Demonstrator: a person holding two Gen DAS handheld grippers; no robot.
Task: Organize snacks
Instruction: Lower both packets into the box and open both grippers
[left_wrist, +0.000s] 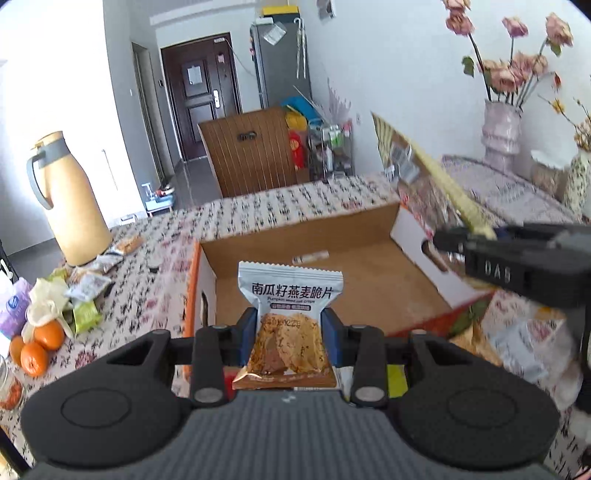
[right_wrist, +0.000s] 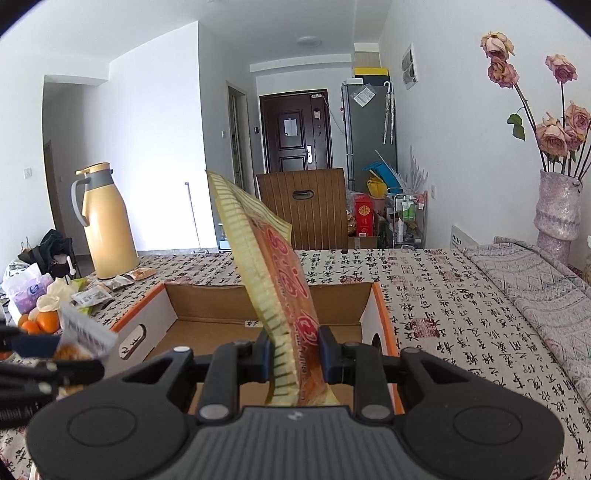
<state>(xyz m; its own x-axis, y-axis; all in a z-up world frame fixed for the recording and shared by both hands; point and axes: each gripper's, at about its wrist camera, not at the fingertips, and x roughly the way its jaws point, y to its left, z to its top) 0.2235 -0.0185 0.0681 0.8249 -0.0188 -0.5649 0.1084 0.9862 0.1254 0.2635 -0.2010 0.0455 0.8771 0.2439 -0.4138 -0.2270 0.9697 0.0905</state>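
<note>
While both grippers hang over the near end of the table, the scene runs like this, left to right. Far left sits a pale tissue pack w/ oranges just in front of it. Next to those lies a heap of small snack packets, green and grey wrappers mixed, and behind the heap stands a tan thermos jug w/ a grey handle, upright on the patterned tablecloth.

Centre: an open cardboard box, orange trim on its rim, white outer walls w/ a handle cutout. Inside looks nearly bare, only a small label or slip on the floor near the far wall.

The left gripper pinches a grey-and-orange oat crisp packet between its blue pads, one pad on each side of the packet's lower half. Packet stands upright, top edge up, held above the box's near left corner, clear of the table. In the right wrist view it shows at the left edge, blurred.

The right gripper is clamped on a long orange-and-yellow snack bag, fingers nearly together w/ the thin bag squeezed between them. Bag rises tilted, top leaning left and away, over the box's near side.

Further right the tablecloth is covered by a grey quilted cloth. Far right stands a pinkish vase of dried roses by the wall. Beyond the table: a wooden chair back, grey fridge, dark door.
</note>
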